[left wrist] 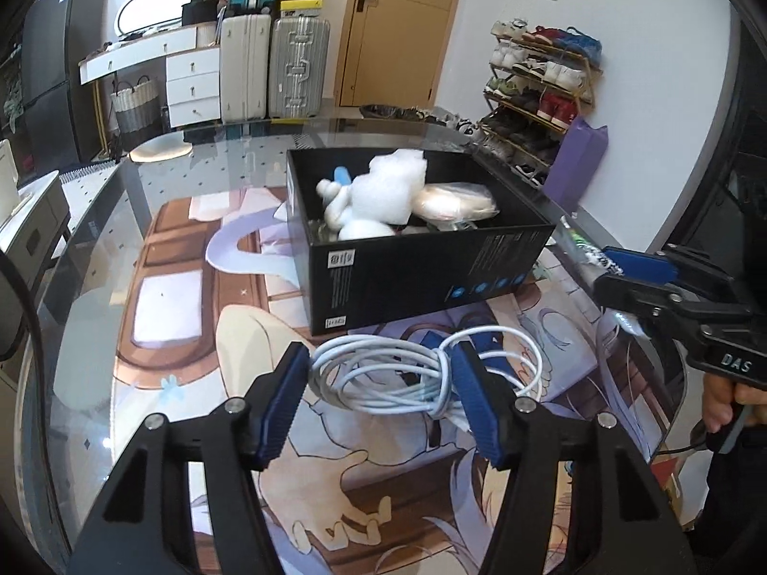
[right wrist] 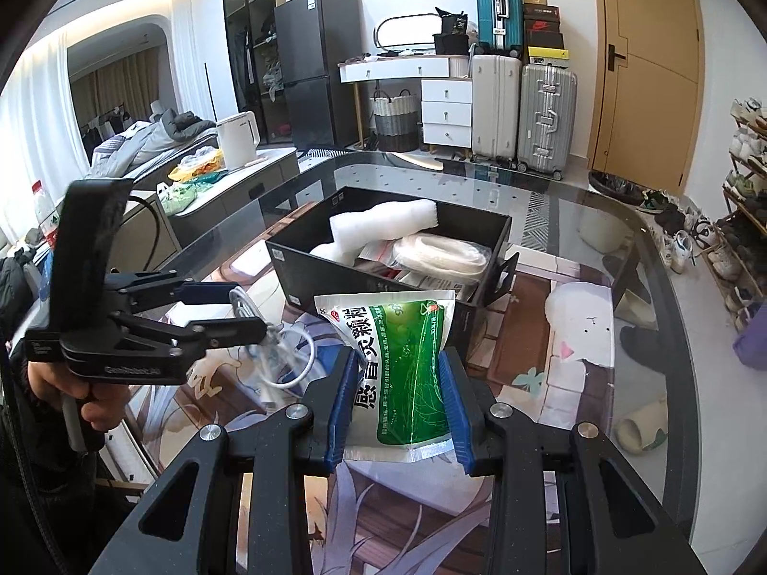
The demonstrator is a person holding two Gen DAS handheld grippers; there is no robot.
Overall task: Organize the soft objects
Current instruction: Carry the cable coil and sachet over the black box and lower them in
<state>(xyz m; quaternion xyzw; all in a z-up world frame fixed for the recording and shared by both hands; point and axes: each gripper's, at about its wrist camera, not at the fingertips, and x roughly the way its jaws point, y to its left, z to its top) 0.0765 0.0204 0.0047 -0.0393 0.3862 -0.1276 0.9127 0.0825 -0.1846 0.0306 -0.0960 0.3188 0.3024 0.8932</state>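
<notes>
A coiled white cable (left wrist: 383, 383) sits between the blue pads of my left gripper (left wrist: 383, 359), which press on its sides just in front of the black box (left wrist: 422, 268). From the right wrist view, the left gripper (right wrist: 249, 311) holds the cable (right wrist: 287, 354) dangling slightly above the mat. My right gripper (right wrist: 398, 364) is shut on a green medicine pouch (right wrist: 407, 359), held upright near the corner of the box (right wrist: 364, 278). That gripper (left wrist: 604, 263) appears at the right edge of the left wrist view. The box holds white foam wrap (left wrist: 388, 187) and a bagged white roll (left wrist: 455, 201).
The box stands on a glass table (right wrist: 599, 201) over a printed cartoon mat (left wrist: 168, 297). A purple bag (left wrist: 580, 167) and a shoe rack (left wrist: 541, 91) lie beyond the table's far right. Suitcases (right wrist: 522, 115) and drawers stand by the far wall.
</notes>
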